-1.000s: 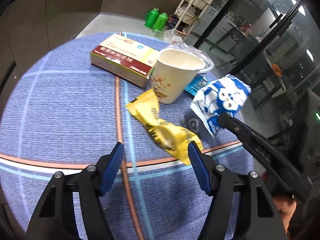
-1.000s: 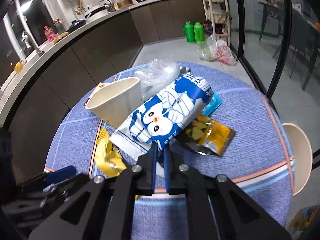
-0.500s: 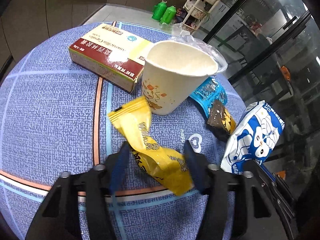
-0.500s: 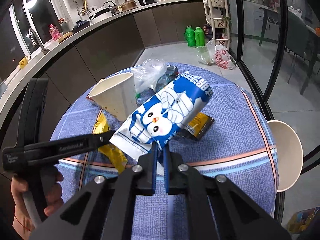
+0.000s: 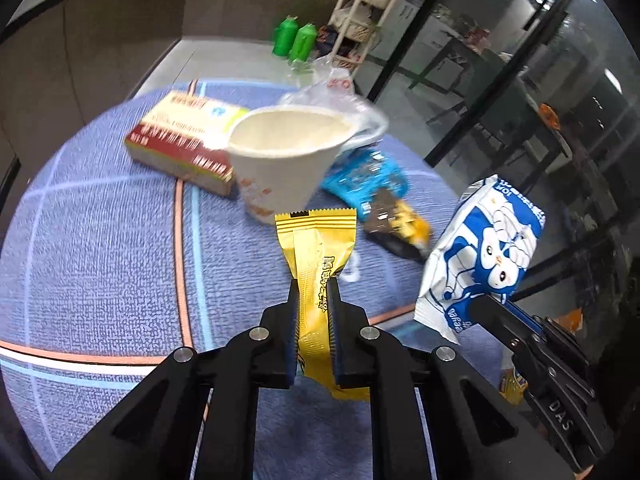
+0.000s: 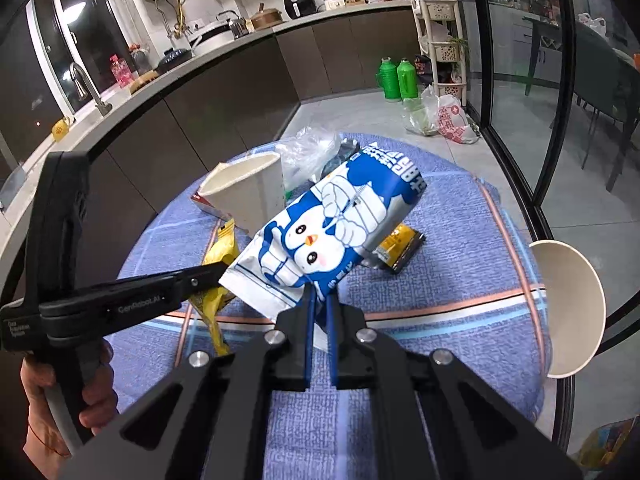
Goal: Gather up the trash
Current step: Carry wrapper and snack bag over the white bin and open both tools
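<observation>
Yellow wrapper (image 5: 316, 264) sits pinched in the closing left gripper (image 5: 313, 300); the right gripper (image 6: 319, 300) clenches the blue-white bag's (image 6: 332, 232) corner, where thin film could slip free.

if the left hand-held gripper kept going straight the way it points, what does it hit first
Probably the paper cup. The left hand-held gripper, jaws closing on the yellow wrapper, aims at the cup's base just past the wrapper's tip. Depth is unclear, so it might meet the blue tablecloth first.
</observation>
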`<state>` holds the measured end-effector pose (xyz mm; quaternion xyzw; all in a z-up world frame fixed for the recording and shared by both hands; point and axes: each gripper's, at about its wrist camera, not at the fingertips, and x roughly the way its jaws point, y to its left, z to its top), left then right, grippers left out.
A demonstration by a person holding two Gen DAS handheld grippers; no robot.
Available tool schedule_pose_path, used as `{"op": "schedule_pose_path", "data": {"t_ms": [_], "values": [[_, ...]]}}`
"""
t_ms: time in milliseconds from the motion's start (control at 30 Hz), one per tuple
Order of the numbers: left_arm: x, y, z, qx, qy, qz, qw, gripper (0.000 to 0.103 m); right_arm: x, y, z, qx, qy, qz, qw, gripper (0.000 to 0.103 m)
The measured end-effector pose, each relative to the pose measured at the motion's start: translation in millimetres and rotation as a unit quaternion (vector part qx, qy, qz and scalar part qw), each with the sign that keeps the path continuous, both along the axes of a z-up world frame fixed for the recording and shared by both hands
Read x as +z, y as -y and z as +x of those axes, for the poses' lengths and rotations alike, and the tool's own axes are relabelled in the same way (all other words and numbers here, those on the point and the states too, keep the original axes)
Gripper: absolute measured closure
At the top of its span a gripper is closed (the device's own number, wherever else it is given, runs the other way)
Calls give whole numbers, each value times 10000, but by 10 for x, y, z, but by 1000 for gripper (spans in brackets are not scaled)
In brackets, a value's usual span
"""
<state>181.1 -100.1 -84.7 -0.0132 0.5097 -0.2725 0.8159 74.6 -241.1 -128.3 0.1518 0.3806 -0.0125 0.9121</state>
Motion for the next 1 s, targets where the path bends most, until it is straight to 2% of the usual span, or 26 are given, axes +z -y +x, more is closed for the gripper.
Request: {"op": "schedule_pose_path", "data": {"t_ms": [300,467,600,700,833,1000], "values": [[433,436,-259,-625,251,-359,9971,92,381,511,-435,-412,434,-63,9982,96],[564,988,-328,-1155,305,-464,9917,92,354,979,-677,-876,433,-200,9950,96],[602,1569,-401,-1597,366,-447,9855,92,192,1452,-868,-1337,273,-231,9904,96],[522,2002,-467,-1880,322,-384,9809,92,31,1756,-969,-1613,121,-207,9866,96],[314,2569,-548,-2246,221,-252,9739,92,-229,2104,-1083,-1910,-88,-143,9814,96],[-8,3079,-537,-2485,78,-48,9686,92,-605,2402,-1108,-1911,-401,-88,9807,96]]}}
